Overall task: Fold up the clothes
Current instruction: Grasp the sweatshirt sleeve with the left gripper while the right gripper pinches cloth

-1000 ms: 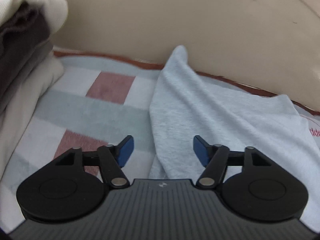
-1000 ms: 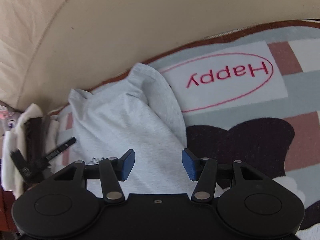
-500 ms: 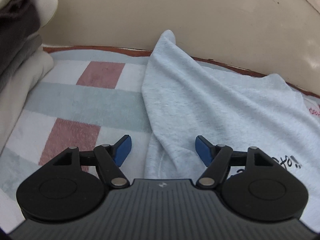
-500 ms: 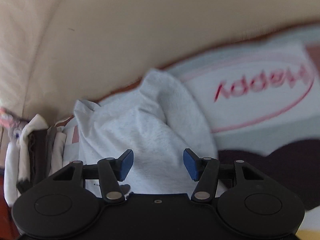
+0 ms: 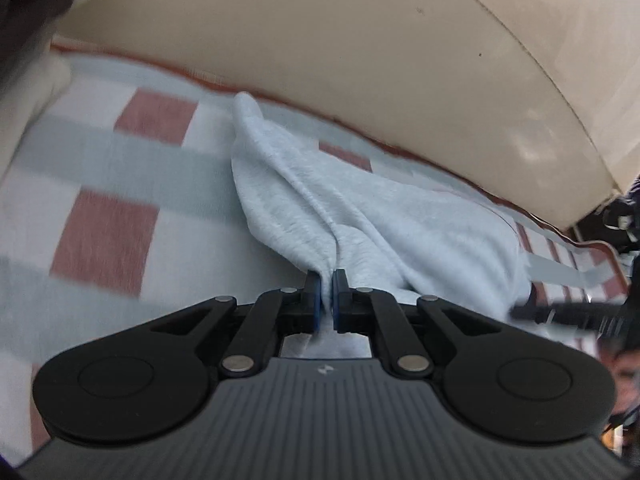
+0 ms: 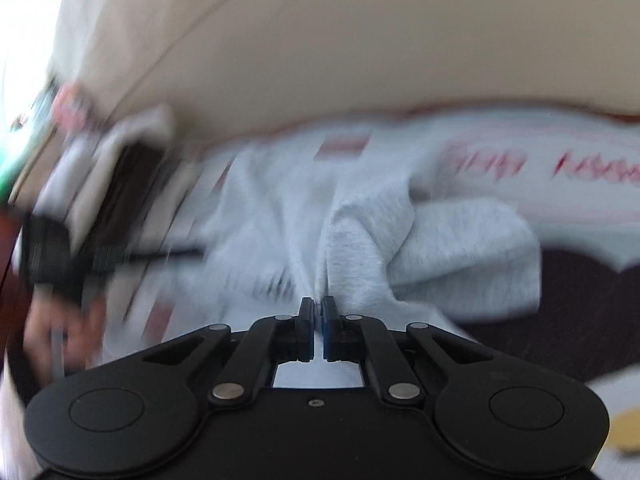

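Two hand-held grippers pinch one pale grey garment (image 5: 400,220) on a patterned blanket (image 5: 104,208). The left gripper (image 5: 327,292) is clamped on a gathered ridge of the cloth, its blue-lined fingers (image 5: 316,300) pressing a thin fold between them. From that pinch the garment fans out toward twelve and two o'clock, with a narrow tip reaching the blanket's red border at eleven o'clock. The right gripper (image 6: 318,312) is closing on the same garment (image 6: 360,232), a fold of cloth rising from between its fingers (image 6: 307,312) while a bundled part lies toward two o'clock. Dark printed lettering (image 6: 272,284) shows on the cloth at eleven o'clock, too blurred to read. A cream cushioned backrest (image 5: 360,40) curves behind the blanket in both views. Folded cream and dark clothes (image 6: 112,184) sit stacked at ten o'clock in the right view. Red writing (image 6: 540,164) on the blanket shows at one o'clock, smeared by motion.
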`<state>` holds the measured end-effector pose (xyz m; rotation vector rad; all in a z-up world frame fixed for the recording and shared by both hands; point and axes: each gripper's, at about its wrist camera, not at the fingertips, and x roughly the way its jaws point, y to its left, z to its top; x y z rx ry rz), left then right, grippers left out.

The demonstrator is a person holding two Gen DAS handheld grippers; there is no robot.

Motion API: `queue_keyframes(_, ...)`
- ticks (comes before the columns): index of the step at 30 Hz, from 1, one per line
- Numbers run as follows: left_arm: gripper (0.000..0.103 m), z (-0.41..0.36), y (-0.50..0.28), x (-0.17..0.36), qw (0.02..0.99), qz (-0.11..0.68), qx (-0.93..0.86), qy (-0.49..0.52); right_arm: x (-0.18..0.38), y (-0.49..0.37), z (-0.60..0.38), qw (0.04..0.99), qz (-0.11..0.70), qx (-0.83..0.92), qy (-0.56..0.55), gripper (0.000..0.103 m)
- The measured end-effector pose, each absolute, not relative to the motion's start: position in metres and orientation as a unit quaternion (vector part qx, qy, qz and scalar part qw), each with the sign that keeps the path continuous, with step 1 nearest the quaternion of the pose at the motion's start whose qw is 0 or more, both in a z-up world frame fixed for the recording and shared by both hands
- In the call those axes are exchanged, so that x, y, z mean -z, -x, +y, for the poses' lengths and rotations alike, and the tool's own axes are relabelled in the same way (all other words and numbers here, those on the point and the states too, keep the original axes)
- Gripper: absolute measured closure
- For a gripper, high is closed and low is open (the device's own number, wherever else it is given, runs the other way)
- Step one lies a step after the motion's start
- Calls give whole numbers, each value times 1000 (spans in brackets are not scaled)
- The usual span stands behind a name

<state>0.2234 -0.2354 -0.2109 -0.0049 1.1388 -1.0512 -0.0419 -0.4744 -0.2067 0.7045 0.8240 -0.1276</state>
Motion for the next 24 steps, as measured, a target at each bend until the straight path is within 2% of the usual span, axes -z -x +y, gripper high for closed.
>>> queue_keyframes(4,96,-225,-232,214,725,530,440,0,229,55,-429,826,466,5,-316,97)
queue_keyframes(6,90,-223,-233,215,743,519,423,-9,235,62,-417,816,488,-7,-310,97)
queue_keyframes(8,72,-224,-232,213,758,499,419,-21,238,69,-411,805,505,-15,-312,97)
queue_keyframes(11,60,-231,-228,214,770,472,427,-37,227,72,-417,795,515,-19,-321,92)
queue_keyframes(13,59,-238,-227,217,759,475,444,-33,207,78,-426,810,492,-8,-320,90)
queue_keyframes(14,59,-241,-226,219,753,478,451,-29,197,85,-435,820,469,5,-328,84)
queue_keyframes(15,58,-244,-224,220,753,477,452,-33,188,92,-445,829,446,18,-336,71)
queue_keyframes(16,57,-247,-222,221,754,474,453,-39,179,99,-455,838,422,31,-344,66)
queue_keyframes(18,56,-252,-218,223,756,470,454,-51,168,110,-474,846,383,62,-366,64)
queue_keyframes(24,49,-267,-205,227,744,463,476,-73,201,127,-512,803,381,172,-425,61)
